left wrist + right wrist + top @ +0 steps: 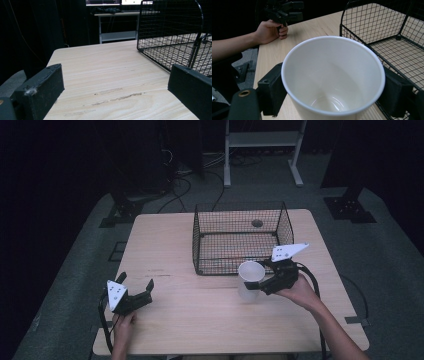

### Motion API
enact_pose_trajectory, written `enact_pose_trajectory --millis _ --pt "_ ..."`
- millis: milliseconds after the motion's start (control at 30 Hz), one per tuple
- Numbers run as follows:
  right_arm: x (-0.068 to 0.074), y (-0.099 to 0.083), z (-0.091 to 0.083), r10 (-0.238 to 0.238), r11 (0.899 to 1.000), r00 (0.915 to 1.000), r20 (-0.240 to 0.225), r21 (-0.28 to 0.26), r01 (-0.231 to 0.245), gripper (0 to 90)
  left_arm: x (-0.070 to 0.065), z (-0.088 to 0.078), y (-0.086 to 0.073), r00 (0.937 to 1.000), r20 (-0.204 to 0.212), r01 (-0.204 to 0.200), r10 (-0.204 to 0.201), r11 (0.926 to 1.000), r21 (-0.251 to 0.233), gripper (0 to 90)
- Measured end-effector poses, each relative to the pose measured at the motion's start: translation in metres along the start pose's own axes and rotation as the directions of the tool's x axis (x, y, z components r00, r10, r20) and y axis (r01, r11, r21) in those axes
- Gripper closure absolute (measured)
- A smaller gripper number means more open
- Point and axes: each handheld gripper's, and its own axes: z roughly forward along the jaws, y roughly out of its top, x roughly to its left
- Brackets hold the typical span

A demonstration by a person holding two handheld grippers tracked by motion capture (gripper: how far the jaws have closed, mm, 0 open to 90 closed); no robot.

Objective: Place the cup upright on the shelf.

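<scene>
A plain white, glossy, round cup with a smooth rim and an empty inside sits low and centre in the right gripper view, standing upright on the pale wooden table. In the high view the cup is just right of the frame's centre, just in front of the black wire-mesh basket, near the basket's front right corner.

The right gripper, held in the person's right hand, has its black jaws pressed against opposite sides of the cup, clamping it near the rim; in the right gripper view one jaw shows at the lower left of the cup and the other at the lower right. A white three-cornered plate tops this gripper.

The left gripper stands at the lower left of the high view, held by the left hand near the table's front edge, well apart from the cup. Its jaws are spread wide with nothing between them; in the left gripper view only bare tabletop with faint scuff marks lies in the gap.

The basket fills the upper right of the left gripper view; its mesh wall stands directly behind the cup. Beyond the table, at the top of the high view, a white metal frame and dark cables lie on the grey floor.
</scene>
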Motion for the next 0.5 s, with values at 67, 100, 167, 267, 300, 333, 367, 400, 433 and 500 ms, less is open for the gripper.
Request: enact_pose_trajectory --millis 67,100,167,267,300,333,367,400,433,500 --pt "-0.002 0.003 -0.001 0.001 1.0 1.0 0.0 -0.003 -0.001 19.2 0.0 0.0 0.0 1.0 0.0 -0.001 0.001 1.0 0.0 0.0" --pt "-0.004 0.004 -0.002 0.005 1.0 1.0 -0.005 -0.008 -0.005 19.2 0.0 0.0 0.0 1.0 0.0 -0.002 0.002 1.0 0.001 0.0" --pt "-0.006 0.006 -0.002 0.007 1.0 1.0 -0.005 -0.003 -0.007 19.2 0.0 0.0 0.0 1.0 -0.001 -0.001 0.001 1.0 0.001 0.0" --pt "-0.009 0.011 -0.003 0.003 1.0 1.0 -0.009 0.0 -0.003 19.2 0.0 0.0 0.0 1.0 -0.002 0.001 -0.001 1.0 0.001 0.0" --pt "-0.009 0.012 -0.003 0.001 1.0 1.0 -0.01 -0.004 -0.001 19.2 0.0 0.0 0.0 1.0 -0.001 0.001 -0.001 1.0 0.001 0.0" --pt "-0.01 0.016 -0.003 -0.002 1.0 0.9999 -0.014 -0.002 0.002 19.2 0.0 0.0 0.0 1.0 -0.001 0.001 -0.001 1.0 0.002 0.0" --pt "-0.01 0.016 -0.003 -0.002 1.0 0.9999 -0.014 -0.002 0.002 19.2 0.0 0.0 0.0 1.0 -0.001 0.0 0.0 1.0 0.001 0.0" --pt "-0.01 0.018 -0.004 -0.006 1.0 0.9999 -0.012 -0.001 0.006 19.2 0.0 0.0 0.0 1.0 -0.001 -0.001 0.001 1.0 0.001 0.0" --pt "-0.012 0.022 -0.004 -0.013 1.0 0.9998 -0.013 -0.004 0.013 19.2 0.0 0.0 0.0 1.0 -0.001 0.0 0.0 1.0 0.001 0.0" --pt "-0.012 0.023 -0.005 -0.016 1.0 0.9998 -0.012 -0.011 0.016 19.2 0.0 0.0 0.0 1.0 -0.001 0.0 0.0 1.0 0.001 0.0"
